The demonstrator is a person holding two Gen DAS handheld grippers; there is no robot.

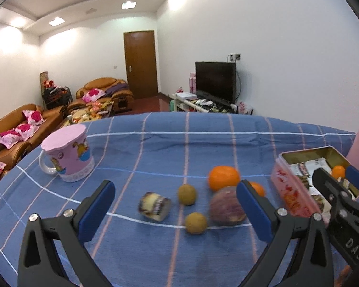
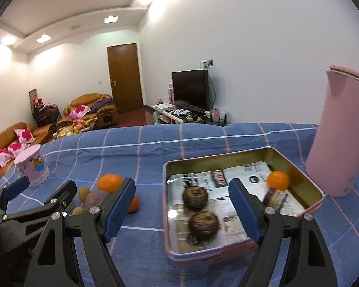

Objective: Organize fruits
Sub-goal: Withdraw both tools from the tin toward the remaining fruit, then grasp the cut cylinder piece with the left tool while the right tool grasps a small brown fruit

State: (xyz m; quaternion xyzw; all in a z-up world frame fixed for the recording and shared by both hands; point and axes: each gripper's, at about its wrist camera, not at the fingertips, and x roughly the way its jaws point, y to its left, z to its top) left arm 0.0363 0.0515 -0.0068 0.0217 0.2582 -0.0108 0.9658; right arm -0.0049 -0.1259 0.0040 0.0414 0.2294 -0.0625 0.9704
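From where I sit, the loose fruit is spread on the blue checked cloth, and I read it from the left: past the pink mug, which is no part of the job, comes a small wrapped cake, too blurred to name for certain, then two small brown-green fruits and, then the mottled purple fruit, the big orange behind it, and a smaller orange half hidden by my finger. The left gripper hangs over this cluster with its jaws spread wide and nothing pressed between the pads; the small fruits lie between the fingers in the picture but lower and further on, untouched. I judge these fruits light and firm; the round ones will roll and slip if pinched off-centre, so I would close across the widest middle, gently on the purple one, whose skin may bruise. Further right, the pink tin sits lined with printed paper and already holds two dark round fruits and, an orange in the far right corner, and a wrapped piece beside it. The right gripper stands released above the near half of the tin, empty, the dark fruits showing between its fingers but clear of the pads. The tall pink flask stands just beyond the tin's right end.
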